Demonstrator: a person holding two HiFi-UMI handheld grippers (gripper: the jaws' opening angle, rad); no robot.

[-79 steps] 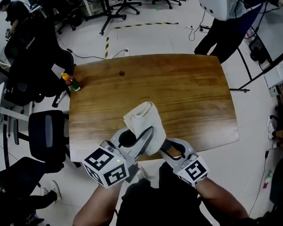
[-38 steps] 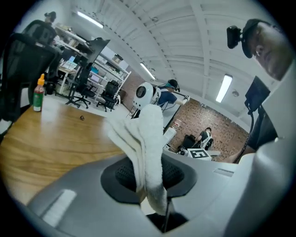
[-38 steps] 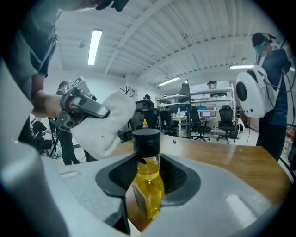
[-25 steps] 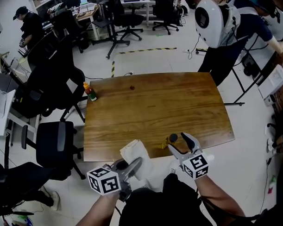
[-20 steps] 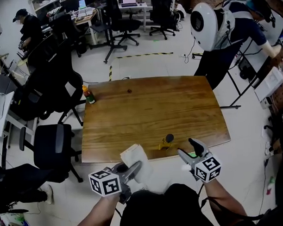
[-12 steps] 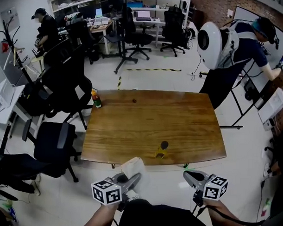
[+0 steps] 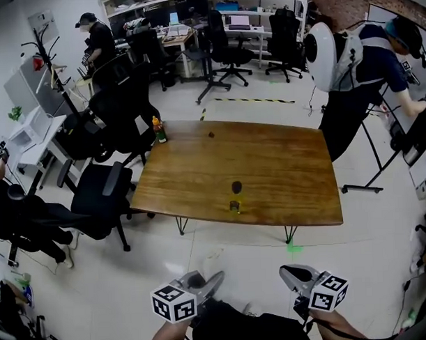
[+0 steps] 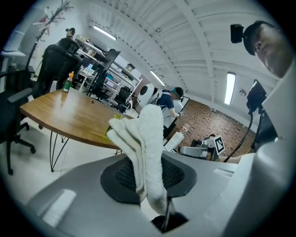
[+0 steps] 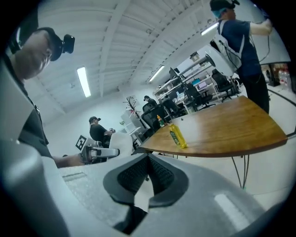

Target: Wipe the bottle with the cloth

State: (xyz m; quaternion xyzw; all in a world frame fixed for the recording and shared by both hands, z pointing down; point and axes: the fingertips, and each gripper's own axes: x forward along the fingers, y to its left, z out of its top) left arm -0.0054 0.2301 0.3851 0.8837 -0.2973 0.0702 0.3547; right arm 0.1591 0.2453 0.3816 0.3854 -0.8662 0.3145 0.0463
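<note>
A small yellow bottle point(image 7: 235, 198) with a dark cap stands upright near the front edge of the wooden table point(image 7: 282, 163). It also shows in the right gripper view, as the bottle point(image 9: 177, 135) on the table top. My left gripper point(image 7: 215, 278) is low at the frame's bottom, well short of the table, and shut on a folded white cloth point(image 8: 144, 143) that sticks up between its jaws. My right gripper point(image 7: 285, 271) is beside it, also off the table. Its jaws point(image 9: 148, 173) are shut with nothing between them.
An orange-capped bottle point(image 7: 157, 130) stands at the table's far left corner. Black office chairs point(image 7: 102, 194) crowd the table's left side. A person in blue with a white pack point(image 7: 355, 56) stands at the far right, and another person point(image 7: 97, 41) is at the back desks.
The view and both grippers have backed away from the table onto open floor. The right gripper has left the bottle standing on the table and shut empty. The left still holds the cloth.
</note>
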